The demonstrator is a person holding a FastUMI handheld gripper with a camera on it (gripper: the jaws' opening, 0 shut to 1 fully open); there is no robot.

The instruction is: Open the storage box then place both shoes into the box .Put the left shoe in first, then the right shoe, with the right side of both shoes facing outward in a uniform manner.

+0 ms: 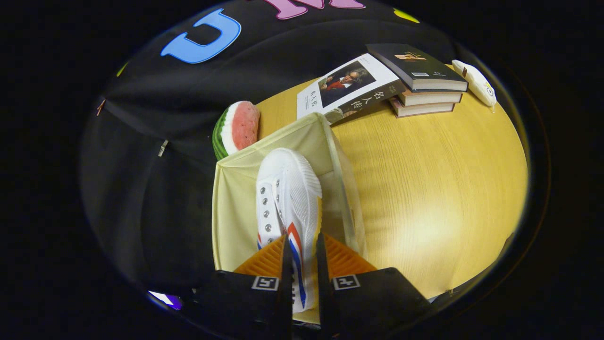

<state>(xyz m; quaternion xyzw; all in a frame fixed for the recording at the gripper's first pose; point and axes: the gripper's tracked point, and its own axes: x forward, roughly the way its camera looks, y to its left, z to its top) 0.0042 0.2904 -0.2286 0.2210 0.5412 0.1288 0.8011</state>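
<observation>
Surface: you are working over a light wooden table (424,189), with the booth's black cloth wall (155,141) hanging behind it.
Gripper: your gripper (302,255) points down toward the box, and its two fingers are closed on the sides of the shoe, one on each side, pressing against it.
Shoe: the white shoe (288,198) with a red and blue stripe and metal eyelets sits pinched between your fingers near its heel end; its rounded toe reaches ahead of them, into the box opening.
Storage box: the pale yellow storage box (236,203) stands open just ahead of your fingers, its fabric walls around the shoe and a clear panel (347,198) along its table-side edge.
Watermelon slice: a watermelon slice (238,127) rests just beyond the box's far corner, touching or nearly touching it.
Open-faced book: a book with a portrait cover (349,87) lies beyond the box, leaning on the stack.
Book stack: three stacked books (420,80) sit farther back on the table.
White object: a small white oblong item (476,82) lies beside the stack at the far edge; you cannot tell what it is.
</observation>
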